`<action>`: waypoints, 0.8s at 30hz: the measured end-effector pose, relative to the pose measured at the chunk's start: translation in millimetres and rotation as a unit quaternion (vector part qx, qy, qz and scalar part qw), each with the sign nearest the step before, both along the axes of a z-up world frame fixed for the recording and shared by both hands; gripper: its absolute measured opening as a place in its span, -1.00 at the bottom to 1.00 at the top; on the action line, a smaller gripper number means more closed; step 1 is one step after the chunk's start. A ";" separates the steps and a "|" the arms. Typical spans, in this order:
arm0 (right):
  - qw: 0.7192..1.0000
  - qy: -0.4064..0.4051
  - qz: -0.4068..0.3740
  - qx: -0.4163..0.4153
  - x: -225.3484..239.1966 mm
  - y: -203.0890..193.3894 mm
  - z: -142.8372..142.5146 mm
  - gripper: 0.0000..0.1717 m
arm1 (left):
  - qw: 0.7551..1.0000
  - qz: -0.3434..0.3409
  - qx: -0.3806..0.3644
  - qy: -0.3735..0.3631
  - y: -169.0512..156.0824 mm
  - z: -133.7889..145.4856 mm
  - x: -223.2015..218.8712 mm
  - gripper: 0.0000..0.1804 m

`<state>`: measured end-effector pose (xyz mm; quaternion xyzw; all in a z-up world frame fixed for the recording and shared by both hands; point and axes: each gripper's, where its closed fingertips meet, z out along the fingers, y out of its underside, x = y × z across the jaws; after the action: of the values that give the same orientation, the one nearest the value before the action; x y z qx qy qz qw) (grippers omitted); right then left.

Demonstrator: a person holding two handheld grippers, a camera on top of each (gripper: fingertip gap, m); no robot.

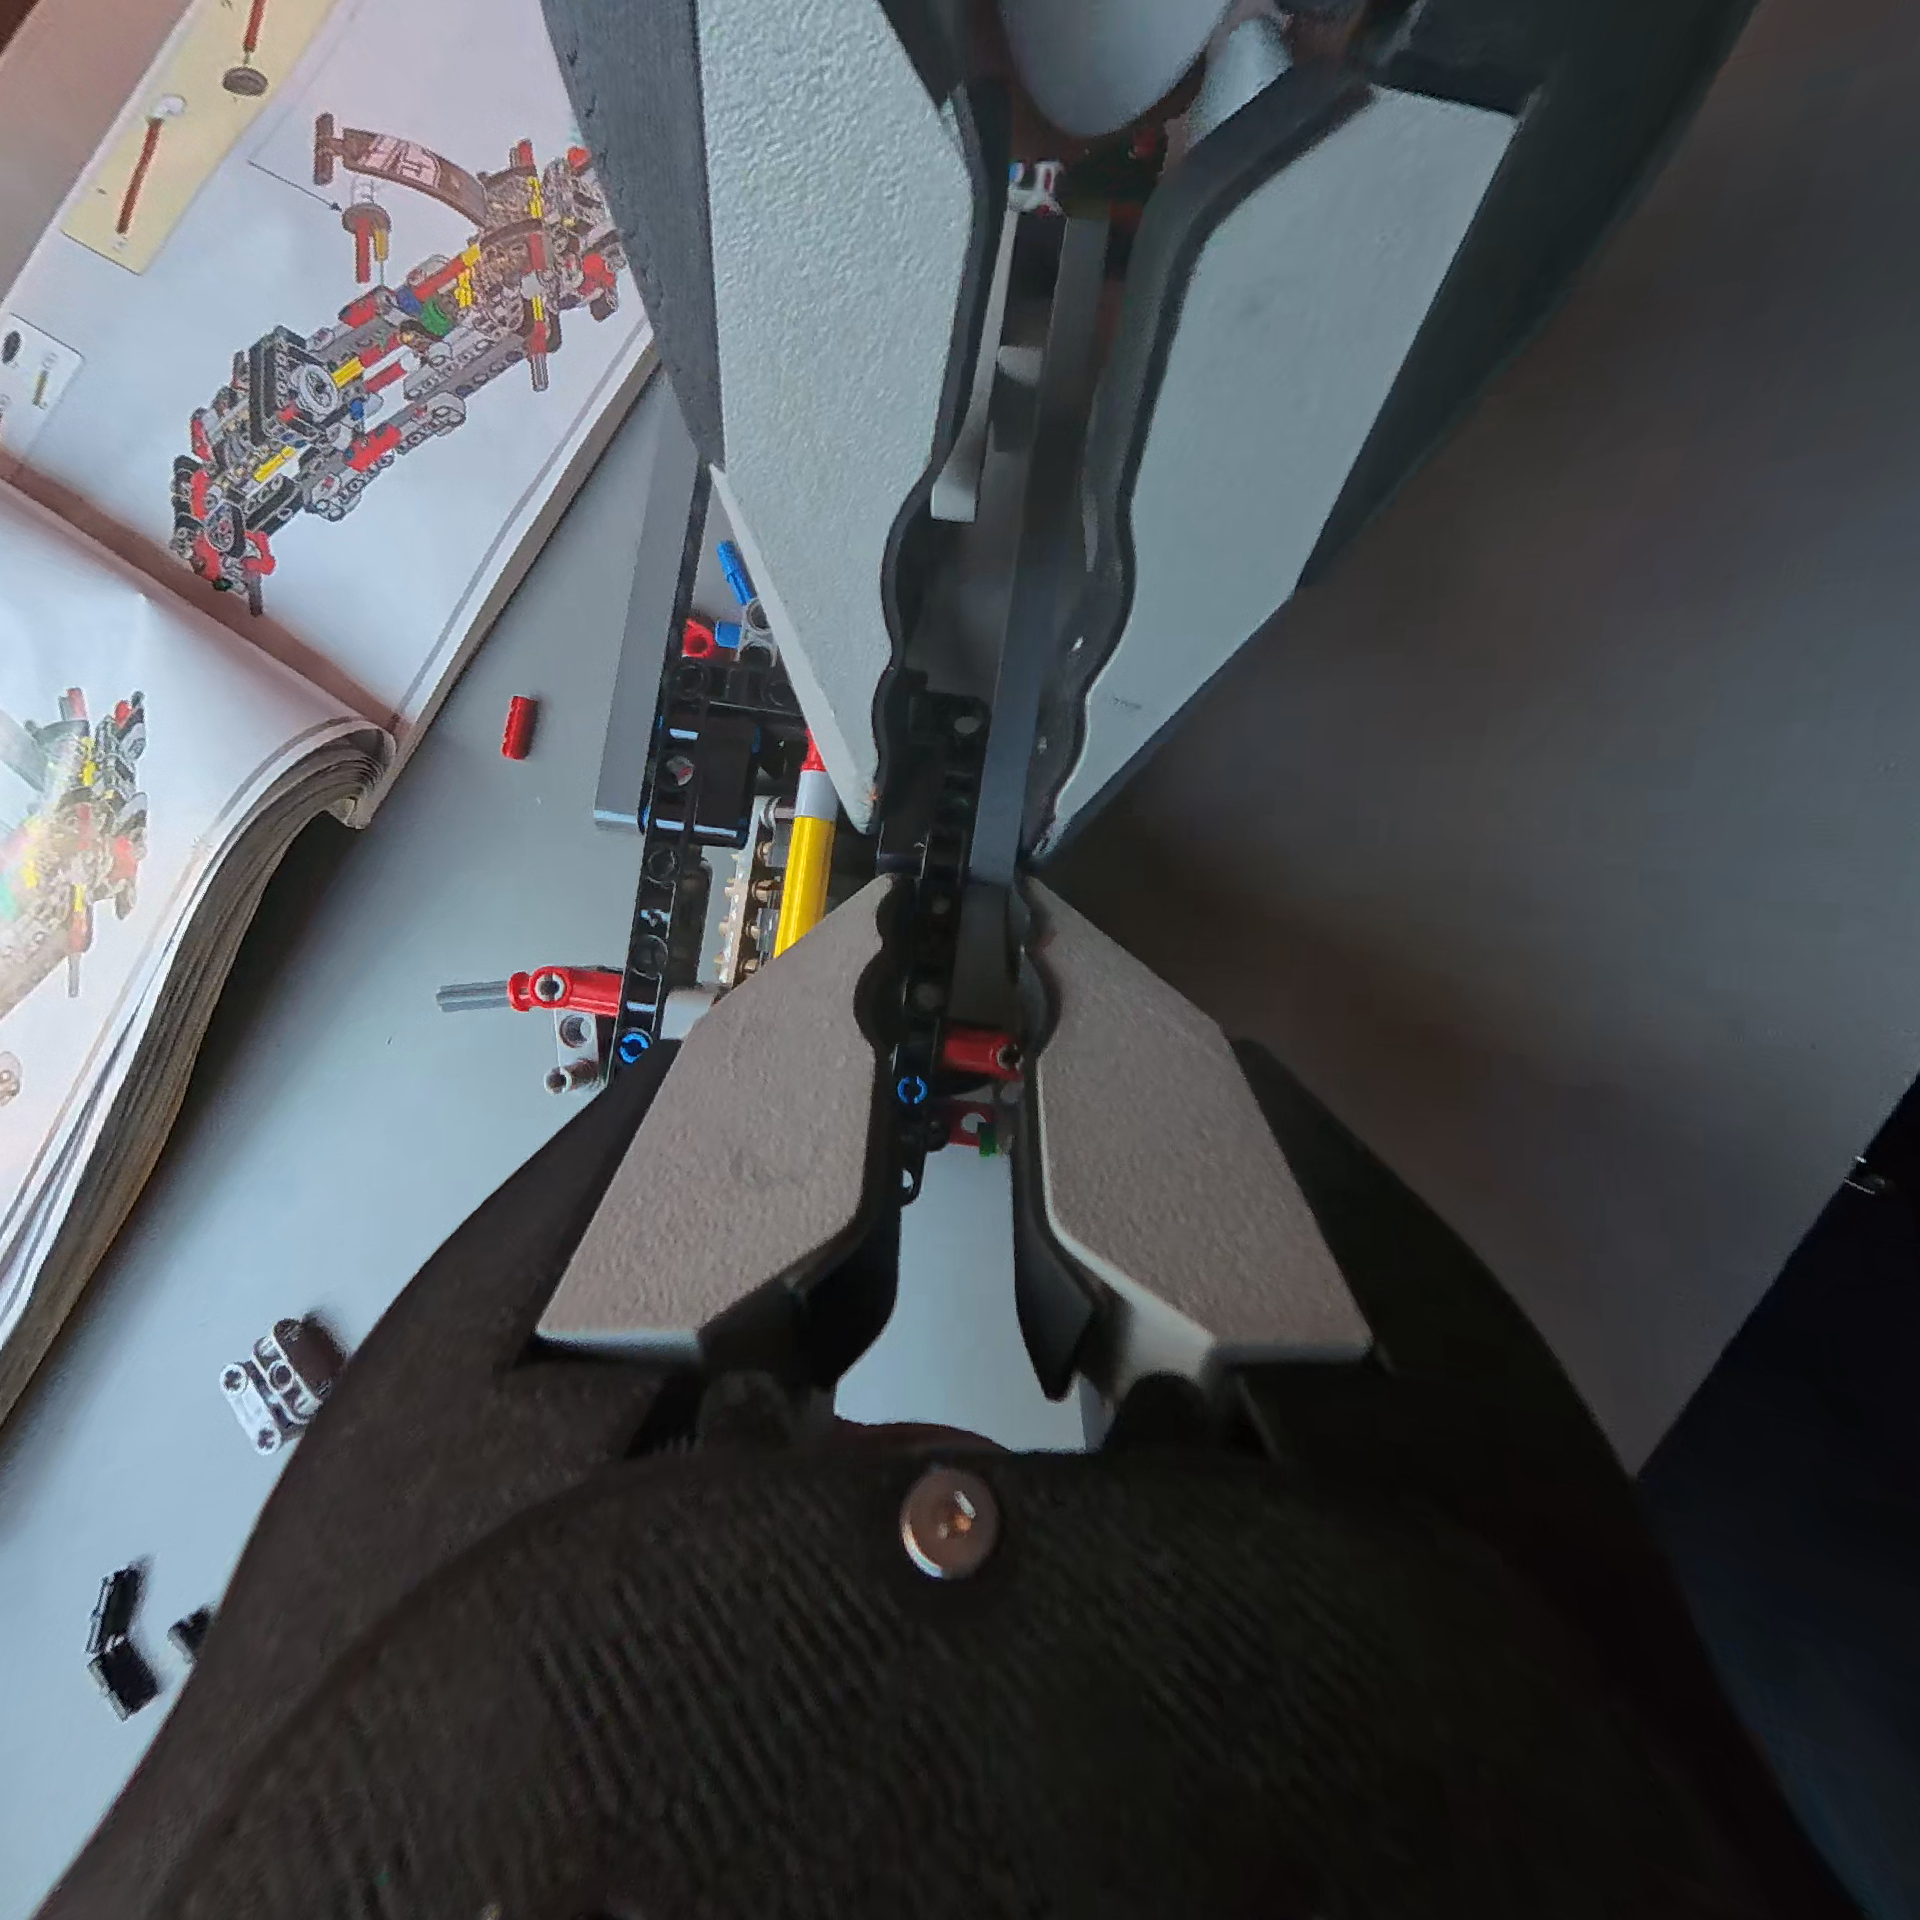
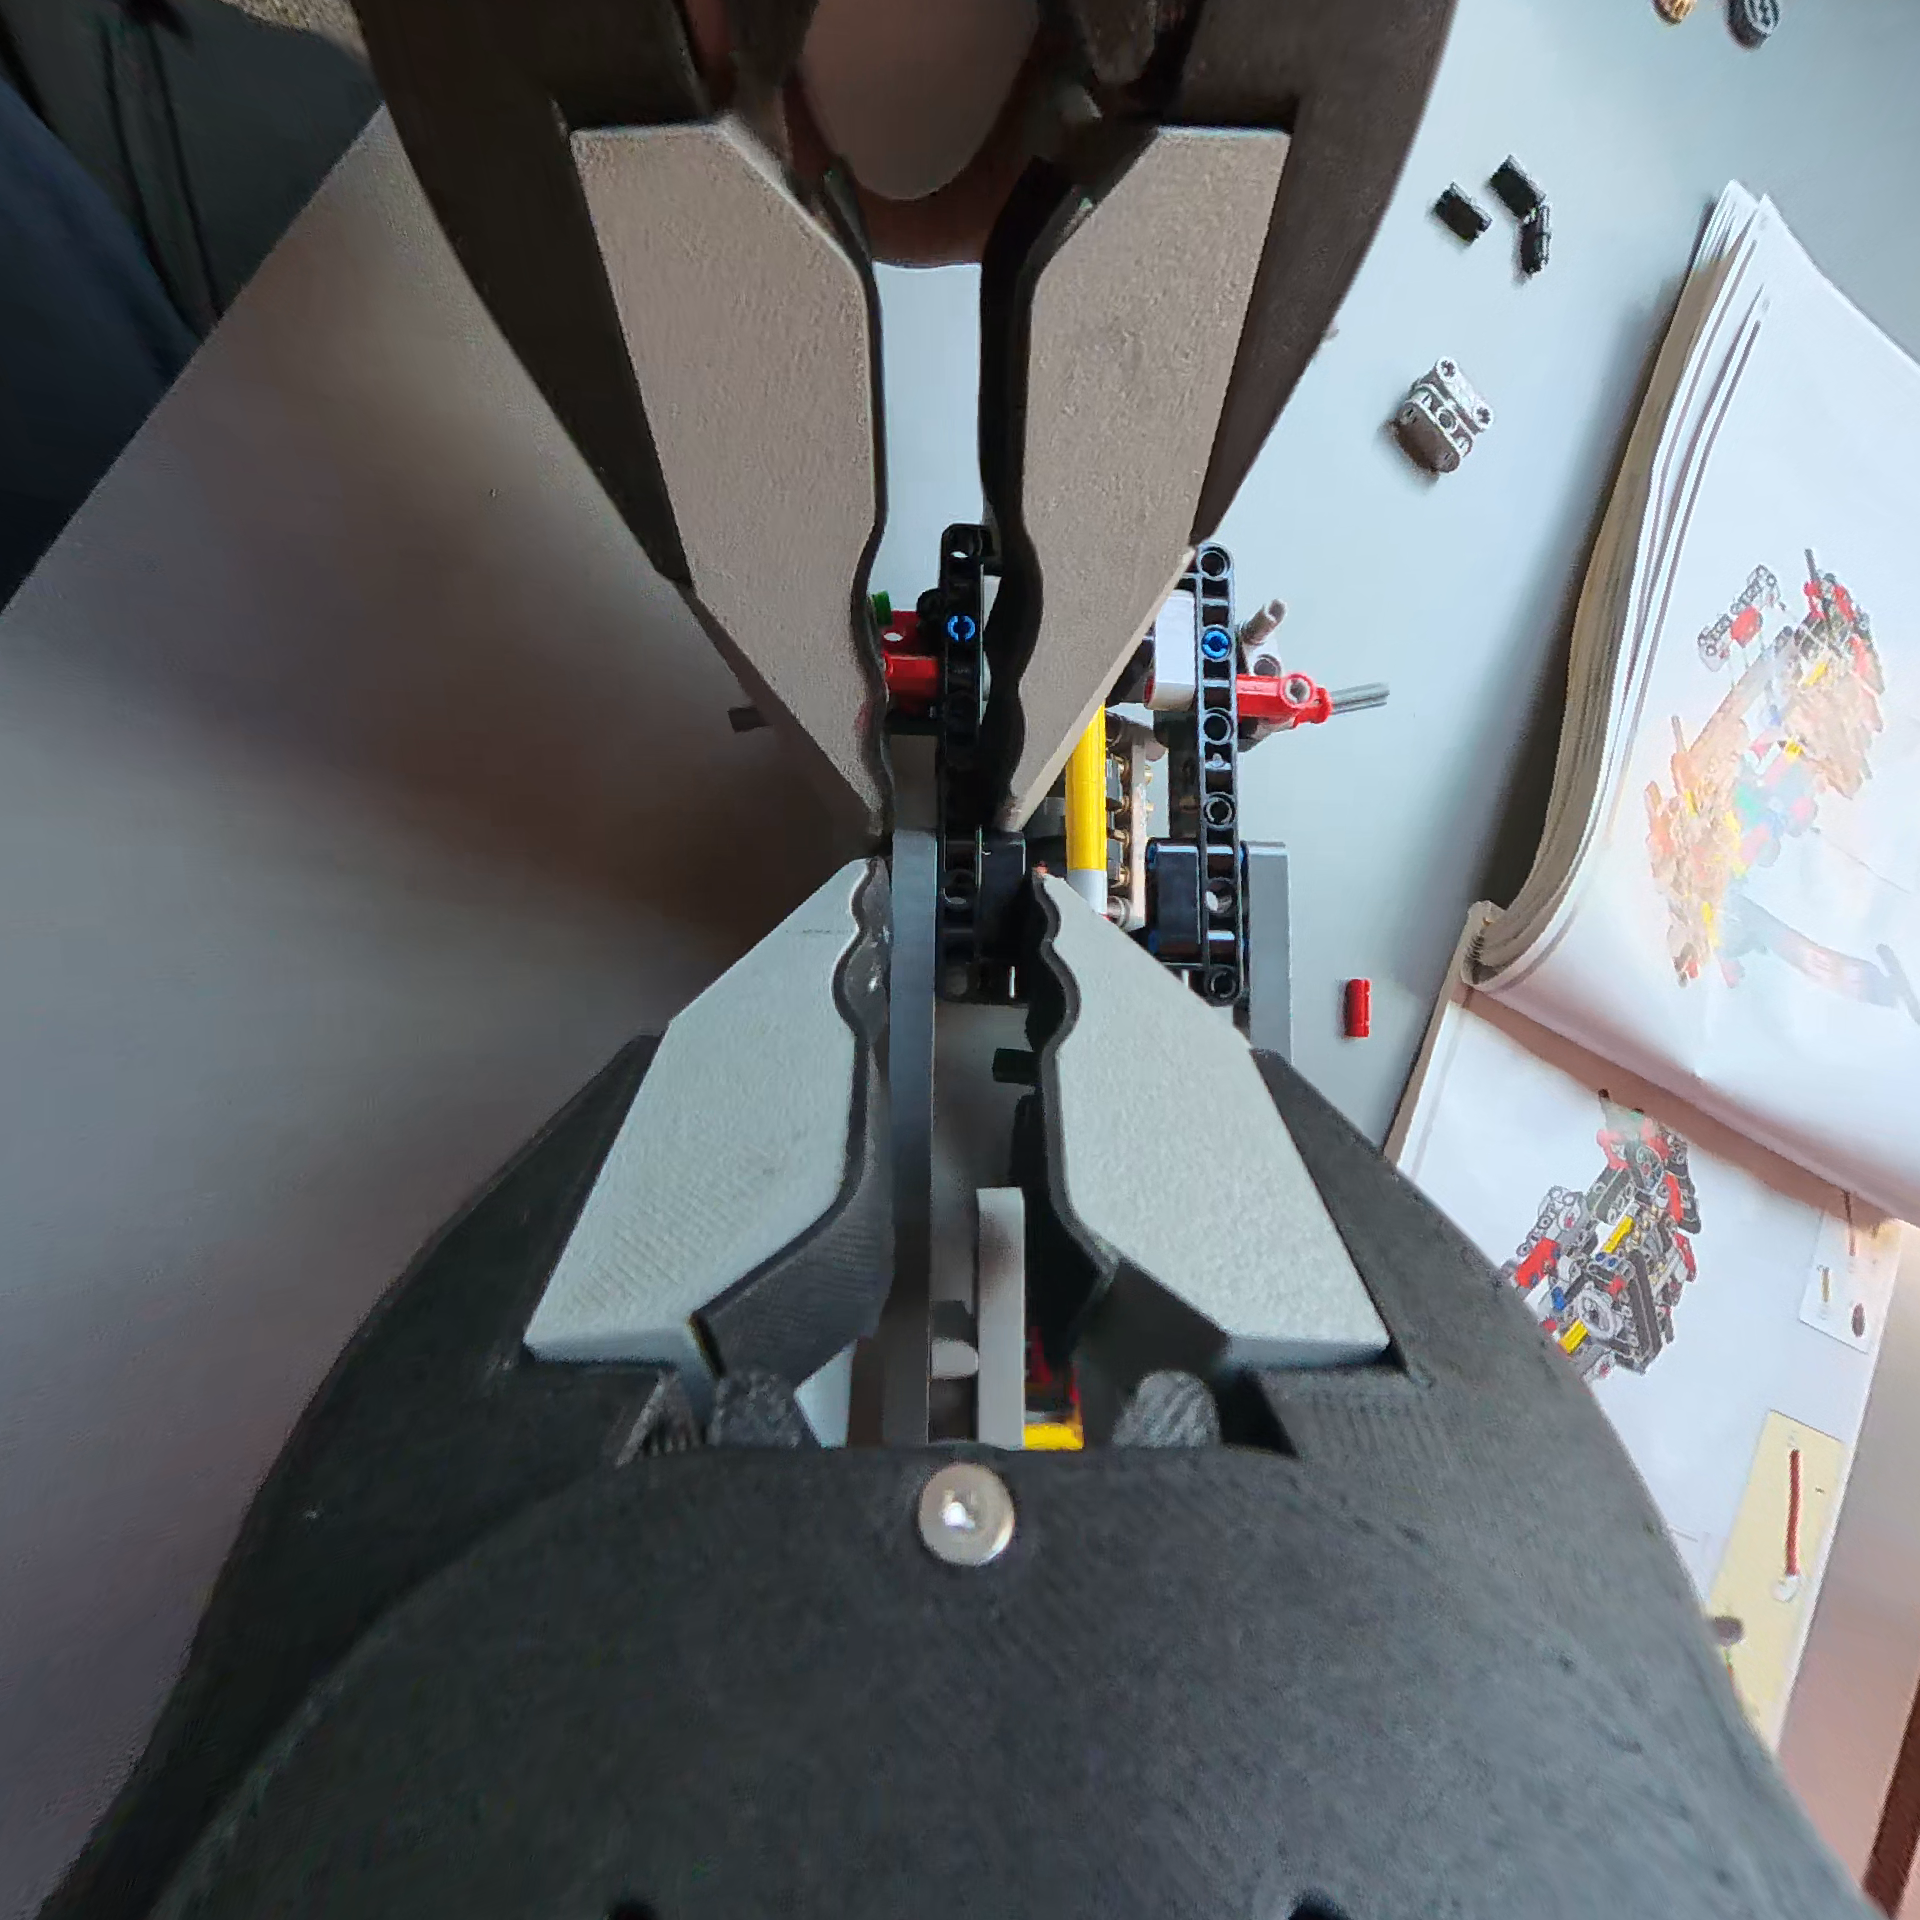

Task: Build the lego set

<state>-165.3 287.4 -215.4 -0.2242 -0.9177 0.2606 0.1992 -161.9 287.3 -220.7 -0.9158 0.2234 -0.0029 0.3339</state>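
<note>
**2 grippers meet tip to tip on a building-brick model**

Left wrist view: we see the left gripper with its 2 grey fingers closed on one side of a brick-built model standing on the grey table. Between the wavy pads run a black holed beam and a dark grey strip, and both pads sit against them. A red connector lies crosswise deeper in the jaws. The right gripper comes in from the top of this view, its tips nearly touching ours and clamped on the same side of the model. Left of the jaws the model shows a yellow cylinder, a second black beam and a red connector on a grey axle. A loose red pin lies near the open instruction booklet. A small grey and white assembly and black pieces lie nearer the camera.

Right wrist view: the right gripper has its fingers pressed on the grey strip and the black beam. The left gripper faces it from above, closed on the same beam. The booklet lies on the right, with the red pin beside it.
</note>
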 end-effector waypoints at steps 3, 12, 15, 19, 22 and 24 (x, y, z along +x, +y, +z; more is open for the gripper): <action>1.000 -0.006 -0.005 -0.018 -0.9 -0.3 0.8 -0.74 | 1.000 -0.001 0.007 -0.002 0.4 0.5 -0.7 -0.82; 0.988 0.044 -0.128 -0.069 40.7 38.8 55.9 -0.35 | 0.999 0.012 0.021 0.025 -16.2 14.4 -12.0 -0.64; 0.947 0.069 -0.282 -0.135 71.9 82.2 63.2 -0.35 | 0.997 0.058 0.046 -0.027 -30.8 42.0 -40.7 -0.62; 0.854 0.029 -0.430 -0.291 90.1 134.9 49.4 -0.41 | 0.973 0.106 -0.048 -0.201 -45.6 20.6 -69.9 -0.35; 0.819 -0.039 -0.449 -0.355 75.4 154.1 33.6 -0.25 | 0.928 0.086 -0.082 -0.352 -36.6 17.0 -55.1 -0.37; 0.806 -0.123 -0.437 -0.380 65.1 152.0 15.7 -0.21 | 0.915 0.077 -0.102 -0.383 -31.1 10.2 -48.7 -0.39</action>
<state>-100.1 439.4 -199.7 -0.6892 -0.5672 0.4443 0.0767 -210.6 256.2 -210.4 -0.8878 0.0057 -0.3506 0.2980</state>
